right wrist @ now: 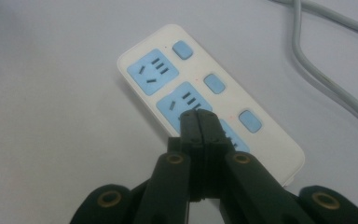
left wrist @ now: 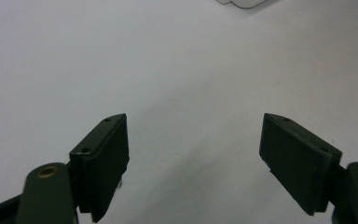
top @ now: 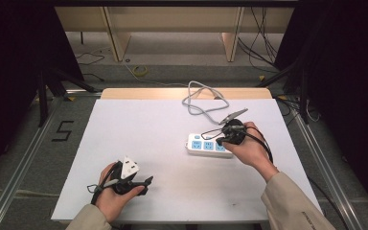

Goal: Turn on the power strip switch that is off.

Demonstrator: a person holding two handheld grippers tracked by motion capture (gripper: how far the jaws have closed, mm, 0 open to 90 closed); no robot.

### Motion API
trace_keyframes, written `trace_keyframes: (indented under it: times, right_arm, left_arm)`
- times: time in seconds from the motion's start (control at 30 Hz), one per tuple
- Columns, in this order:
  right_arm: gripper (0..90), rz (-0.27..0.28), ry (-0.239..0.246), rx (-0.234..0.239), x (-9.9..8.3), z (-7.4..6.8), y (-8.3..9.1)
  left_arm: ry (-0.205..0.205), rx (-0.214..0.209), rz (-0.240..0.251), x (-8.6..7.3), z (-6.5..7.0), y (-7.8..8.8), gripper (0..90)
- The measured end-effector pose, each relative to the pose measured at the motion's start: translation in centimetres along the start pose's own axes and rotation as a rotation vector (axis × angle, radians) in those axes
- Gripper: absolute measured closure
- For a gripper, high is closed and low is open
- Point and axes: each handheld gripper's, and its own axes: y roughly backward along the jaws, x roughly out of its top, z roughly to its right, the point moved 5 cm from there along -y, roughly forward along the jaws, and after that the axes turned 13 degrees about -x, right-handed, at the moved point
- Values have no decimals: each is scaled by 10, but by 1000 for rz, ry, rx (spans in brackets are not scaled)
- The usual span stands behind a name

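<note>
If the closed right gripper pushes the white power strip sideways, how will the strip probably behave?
The power strip looks rigid and lies flat, so it would probably slide, not tip. Its smooth shell on the smooth white table may slip easily. The grey cable lies in loose curves; it likely flexes and drags behind.

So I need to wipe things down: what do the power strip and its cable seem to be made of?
Power strip: likely hard plastic, smooth white shell with a soft sheen, pale blue socket faces and buttons. Cable: probably a rubbery or vinyl jacket, grey, matte, lying in loose bends.
</note>
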Motion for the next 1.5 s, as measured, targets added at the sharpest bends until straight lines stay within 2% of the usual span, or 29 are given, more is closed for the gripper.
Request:
trace_keyframes:
  times: [1.5]
  right_arm:
    - [900, -25, 4, 6, 22, -4, -16]
  left_arm:
    - [-3, -1, 1, 1, 0, 0, 242]
